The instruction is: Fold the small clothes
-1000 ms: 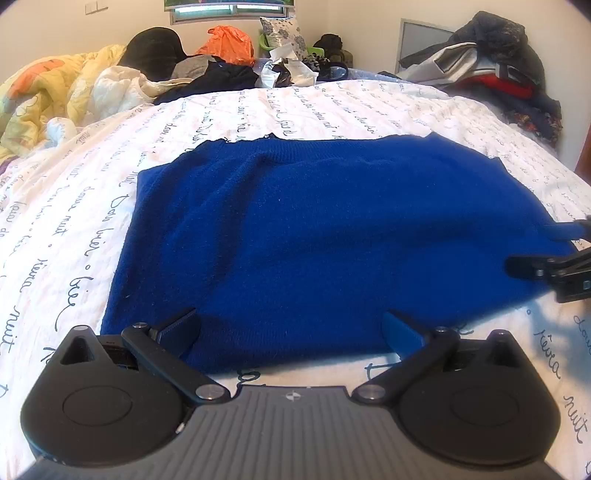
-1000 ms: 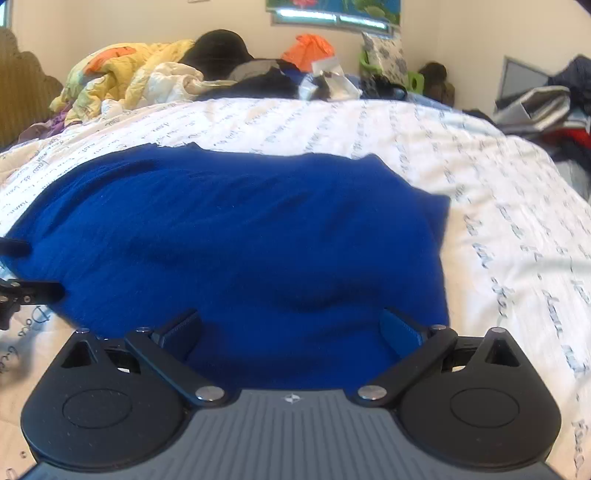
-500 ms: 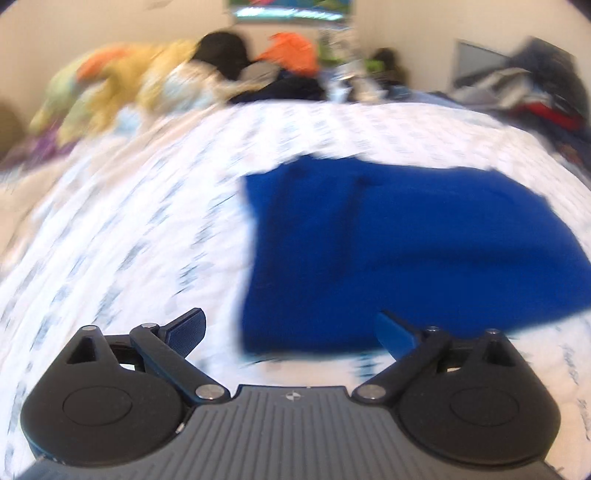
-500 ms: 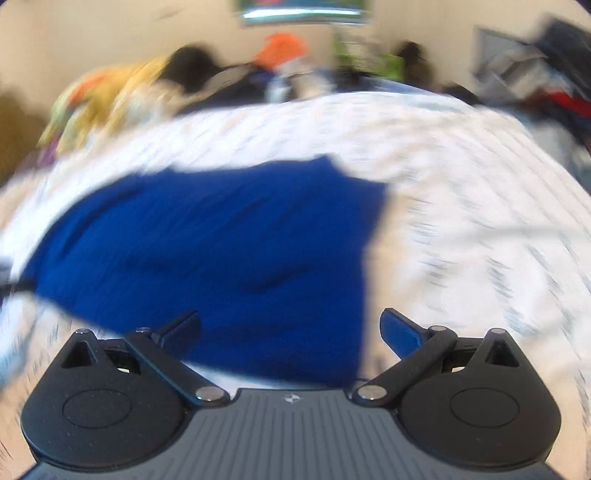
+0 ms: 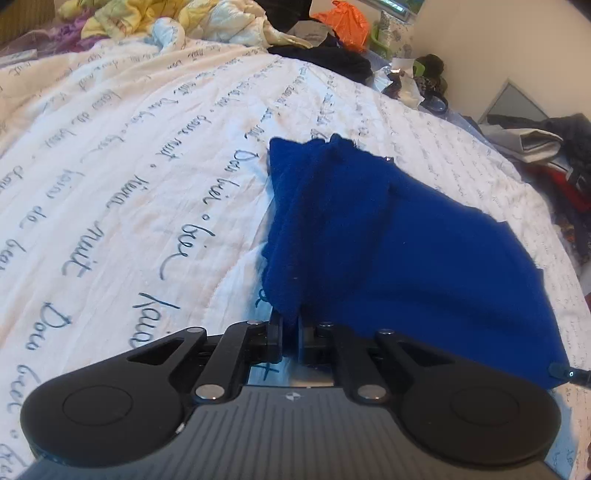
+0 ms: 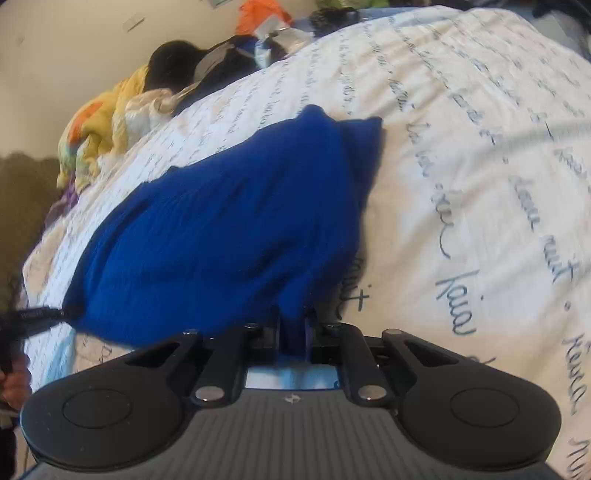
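Note:
A blue knitted garment (image 5: 369,236) lies on the white bed sheet (image 5: 129,177) printed with dark script. My left gripper (image 5: 291,328) is shut on the garment's near left corner. My right gripper (image 6: 293,328) is shut on the garment (image 6: 229,229) at its near right corner. Each near corner is bunched between the jaws and lifted a little off the sheet. The right gripper's tip (image 5: 565,373) shows at the right edge of the left wrist view. The left gripper's tip (image 6: 37,315) shows at the left edge of the right wrist view.
A yellow and white crumpled quilt (image 5: 207,22) lies at the far left of the bed. Dark clothes (image 5: 332,59) and an orange bag (image 5: 343,22) sit at the far end. A clothes pile (image 5: 554,147) stands at the right.
Both grippers were open in front of the flat garment. They moved apart to its near corners, tilted, and closed on the cloth, which now bunches up at each grip.

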